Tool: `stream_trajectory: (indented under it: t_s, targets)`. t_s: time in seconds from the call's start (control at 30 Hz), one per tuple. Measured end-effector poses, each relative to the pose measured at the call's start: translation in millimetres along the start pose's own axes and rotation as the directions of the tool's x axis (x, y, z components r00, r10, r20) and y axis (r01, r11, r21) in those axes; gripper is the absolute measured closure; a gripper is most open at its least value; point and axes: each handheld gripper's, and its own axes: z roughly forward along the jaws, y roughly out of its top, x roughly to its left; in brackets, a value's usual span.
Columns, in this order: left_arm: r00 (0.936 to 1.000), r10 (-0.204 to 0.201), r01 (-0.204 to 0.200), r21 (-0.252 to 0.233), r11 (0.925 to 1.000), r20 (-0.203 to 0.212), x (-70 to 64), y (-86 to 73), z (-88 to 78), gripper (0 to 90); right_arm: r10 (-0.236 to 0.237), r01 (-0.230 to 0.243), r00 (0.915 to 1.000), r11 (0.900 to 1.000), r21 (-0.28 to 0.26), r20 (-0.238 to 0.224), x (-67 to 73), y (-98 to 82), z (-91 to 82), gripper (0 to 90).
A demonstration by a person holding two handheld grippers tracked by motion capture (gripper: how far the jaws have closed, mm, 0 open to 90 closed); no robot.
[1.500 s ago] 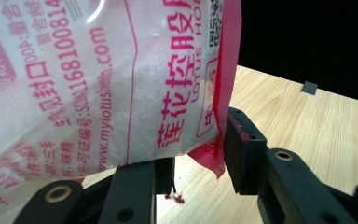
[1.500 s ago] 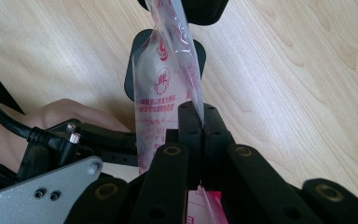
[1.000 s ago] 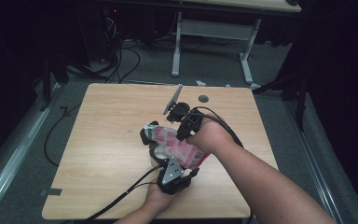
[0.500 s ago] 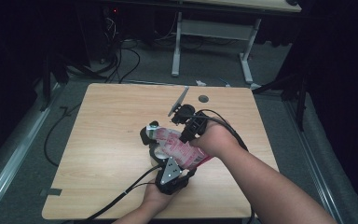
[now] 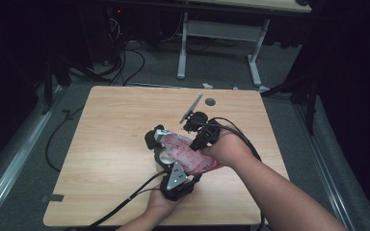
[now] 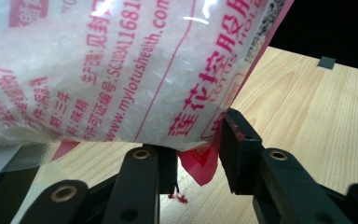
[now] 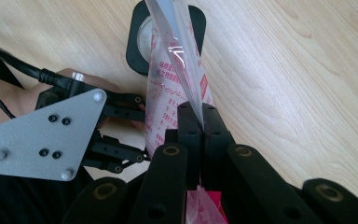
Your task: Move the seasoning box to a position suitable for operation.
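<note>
Dark room, cables on grey floor; pale wooden tabletop [image 5: 106, 144] in the middle carries the work.

Near edge: left hand-held gripper [image 5: 161, 159], grey three-cornered plate on top, pointing away from the person. Its jaws have just been closing. In the left gripper view the bag [image 6: 121, 65], clear plastic with pink print and white grains inside, hangs just above and across the two black jaws, its lower pink corner dangling in the gap between them. Right-side pad touches the bag's edge; the other pad stands a little apart. Not a firm pinch, jaws part-open.

Middle: bag [image 5: 188, 153] lies slanted between the two tools, lifted off the wood at the far end.

Farther: right hand-held gripper [image 7: 201, 122] clamped tight on the bag's thin sealed edge, pads pressed together with the film [image 7: 177, 46] running out between them. Beyond it, a black round-centred block [image 7: 142, 32] rests on the wood, behind the bag.
</note>
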Motion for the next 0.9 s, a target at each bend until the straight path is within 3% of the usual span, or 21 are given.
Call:
stream_trajectory:
  t_s: [0.5, 0.9]
  targets:
    - [0.9998, -0.003, 0.004, 0.042, 0.9991, -0.019, 0.0, -4.0, 3.5, 72.1, 0.030, -0.031, 0.9994, 0.999, -0.024, -0.018, -8.1, -18.7, 7.3, 88.7]
    - [0.9997, -0.012, 0.013, 0.055, 0.9984, -0.024, 1.2, -5.0, 4.9, 73.0, 0.030, -0.031, 0.9993, 0.999, -0.037, -0.022, -11.4, -18.8, 8.6, 84.7]
